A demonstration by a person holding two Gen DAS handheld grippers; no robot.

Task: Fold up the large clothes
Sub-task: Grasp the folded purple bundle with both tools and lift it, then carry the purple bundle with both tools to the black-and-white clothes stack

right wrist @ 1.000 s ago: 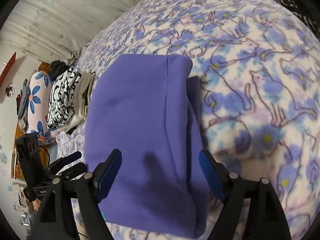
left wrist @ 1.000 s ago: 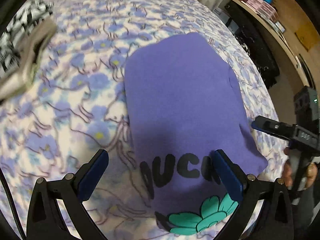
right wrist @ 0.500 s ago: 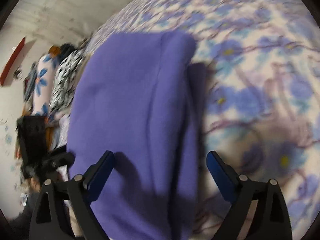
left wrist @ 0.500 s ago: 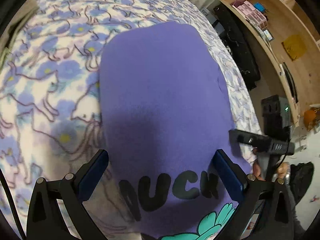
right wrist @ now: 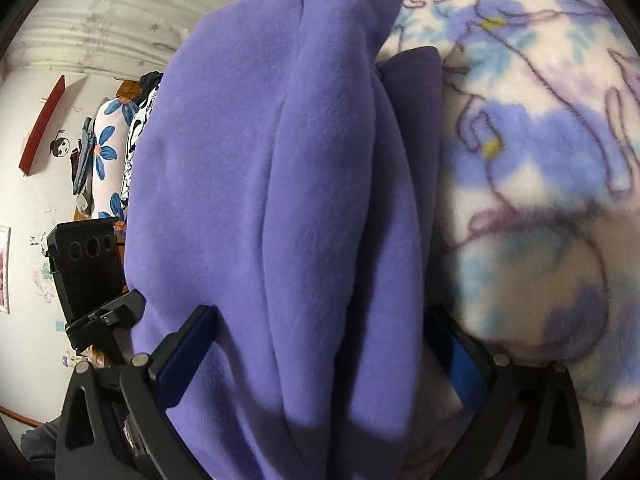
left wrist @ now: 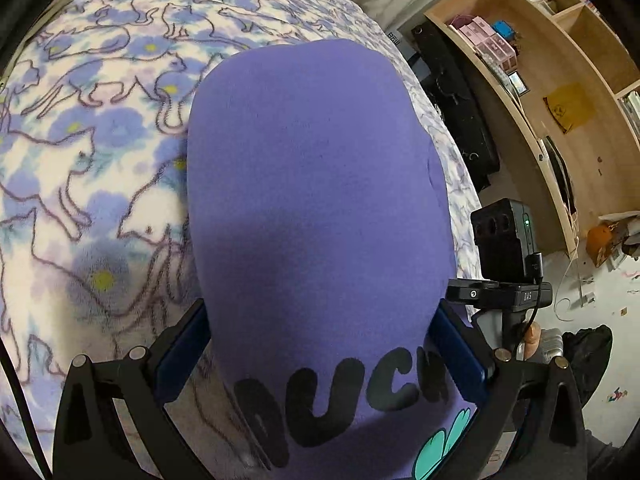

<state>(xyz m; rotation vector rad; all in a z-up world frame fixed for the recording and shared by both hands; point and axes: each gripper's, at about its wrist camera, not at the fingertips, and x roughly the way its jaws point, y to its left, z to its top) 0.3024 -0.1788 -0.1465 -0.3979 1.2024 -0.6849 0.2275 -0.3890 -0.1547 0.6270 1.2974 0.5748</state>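
A folded purple fleece garment (left wrist: 316, 184) with black letters and a teal flower print lies on the cat-patterned blanket (left wrist: 80, 152). My left gripper (left wrist: 320, 356) is open, its blue fingers straddling the garment's near end. In the right wrist view the same garment (right wrist: 272, 184) fills the middle, folded in thick layers. My right gripper (right wrist: 320, 356) is open, its jaws either side of the garment's edge. Each gripper shows in the other's view: the right one (left wrist: 504, 276) at the garment's right side, the left one (right wrist: 92, 280) at its left.
A wooden shelf unit (left wrist: 560, 92) with boxes and a black bag (left wrist: 456, 112) stand past the bed's right edge. A pile of folded clothes (right wrist: 116, 148) with flower and black-white prints lies at the far end of the bed, by a wall.
Both grippers have moved in closer and lower onto the garment, so it now fills the space between their fingers. The clothes pile has left the left wrist view.
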